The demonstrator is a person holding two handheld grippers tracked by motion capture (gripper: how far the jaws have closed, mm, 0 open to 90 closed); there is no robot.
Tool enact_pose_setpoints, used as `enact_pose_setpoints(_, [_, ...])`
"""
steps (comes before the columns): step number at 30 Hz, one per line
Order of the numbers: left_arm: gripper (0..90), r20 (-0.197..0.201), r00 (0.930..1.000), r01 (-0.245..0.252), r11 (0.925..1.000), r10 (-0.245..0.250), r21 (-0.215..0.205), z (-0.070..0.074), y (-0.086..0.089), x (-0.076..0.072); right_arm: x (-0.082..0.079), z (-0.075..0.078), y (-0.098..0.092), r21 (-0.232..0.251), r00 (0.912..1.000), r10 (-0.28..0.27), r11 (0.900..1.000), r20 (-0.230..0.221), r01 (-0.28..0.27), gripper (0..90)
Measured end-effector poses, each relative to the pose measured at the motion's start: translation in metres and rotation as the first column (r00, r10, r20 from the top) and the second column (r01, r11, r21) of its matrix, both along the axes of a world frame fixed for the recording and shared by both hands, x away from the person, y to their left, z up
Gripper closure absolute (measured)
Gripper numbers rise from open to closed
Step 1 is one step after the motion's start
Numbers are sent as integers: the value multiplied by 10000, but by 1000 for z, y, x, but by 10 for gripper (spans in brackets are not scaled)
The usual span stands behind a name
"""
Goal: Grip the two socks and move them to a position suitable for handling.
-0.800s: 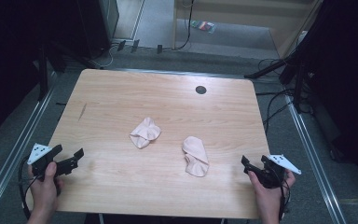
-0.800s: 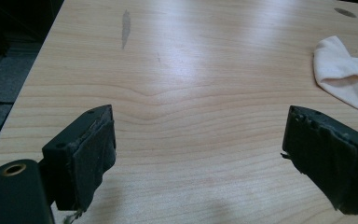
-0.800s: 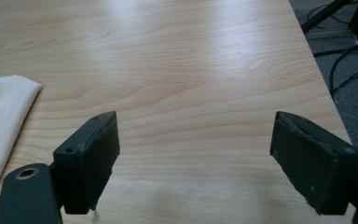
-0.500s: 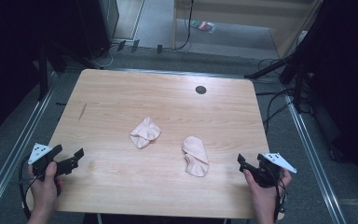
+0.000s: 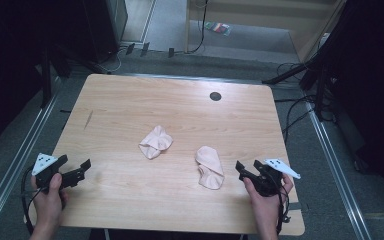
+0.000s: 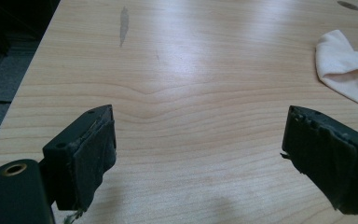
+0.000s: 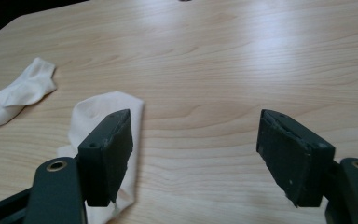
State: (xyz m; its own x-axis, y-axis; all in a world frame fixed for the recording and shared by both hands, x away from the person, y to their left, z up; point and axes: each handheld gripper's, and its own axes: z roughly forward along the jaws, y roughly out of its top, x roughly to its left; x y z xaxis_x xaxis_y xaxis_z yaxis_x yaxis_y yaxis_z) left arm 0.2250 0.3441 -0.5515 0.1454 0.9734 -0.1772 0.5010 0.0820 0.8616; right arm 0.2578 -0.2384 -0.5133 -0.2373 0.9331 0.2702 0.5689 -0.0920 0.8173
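While both grippers hover open, two socks (image 5: 156,142) (image 5: 210,167) lie apart.

Two small pale pink socks are laid on the wooden table (image 5: 130,105), apart from each other. The left sock (image 5: 155,142) is crumpled and folded over on itself, near the middle of the table. The right sock (image 5: 210,167) is spread flatter and longer, with its length run toward the near edge and its near end bunched. In the right gripper view the right sock (image 7: 103,140) is seen close by, partly hidden, and the left sock (image 7: 21,92) farther off. In the left gripper view one sock (image 6: 347,67) is seen at the right edge.
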Motion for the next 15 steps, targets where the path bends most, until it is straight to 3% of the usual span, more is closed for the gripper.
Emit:
enact_pose_setpoints(10, [119, 26, 10000, -40, 9999, 40, 97, 0, -1, 0, 5, -11, 36, 78, 9959, 786, 9969, -454, -783, 361])
enact_pose_setpoints(15, [120, 18, 10000, -24, 9999, 24, 105, 0, -1, 0, 7, -17, 49, -358, 9935, 1021, 9939, -503, -1039, 402])
